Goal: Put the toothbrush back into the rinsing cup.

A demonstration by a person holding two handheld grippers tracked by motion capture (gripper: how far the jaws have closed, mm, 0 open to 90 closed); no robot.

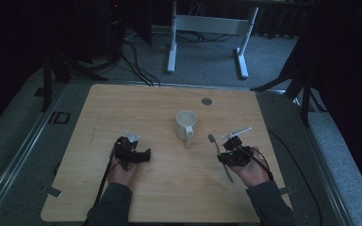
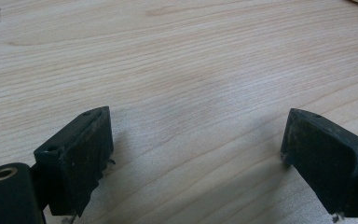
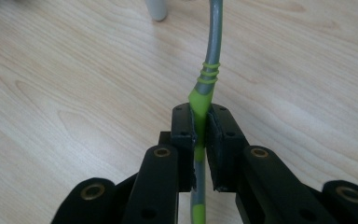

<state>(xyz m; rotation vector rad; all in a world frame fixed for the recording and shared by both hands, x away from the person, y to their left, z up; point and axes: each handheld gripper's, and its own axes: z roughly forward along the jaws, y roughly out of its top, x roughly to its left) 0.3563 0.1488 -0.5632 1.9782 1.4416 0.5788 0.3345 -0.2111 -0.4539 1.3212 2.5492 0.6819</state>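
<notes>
Leftmost on the wooden bench (image 1: 169, 188), the left tool (image 1: 133, 149) rests low over the bare wood in the person's left hand (image 1: 122, 174), its jaws spread wide with nothing between them; in the left gripper view the two black pads (image 2: 81, 163) stand well apart above plain wood grain. Near the middle of the bench a white mug (image 1: 186, 123) stands upright, its handle turned toward the person. Just to the right of the mug, the toothbrush (image 1: 219, 153) runs from its bristled head near the mug back toward the person's side, its grey and green handle passing through the right tool (image 1: 231, 149). That right tool, held in the right hand (image 1: 252, 172), is clenched on the toothbrush: in the right gripper view the pads (image 3: 184, 135) press the green part of the handle from both sides, while the grey shaft curves away over the bench.
</notes>
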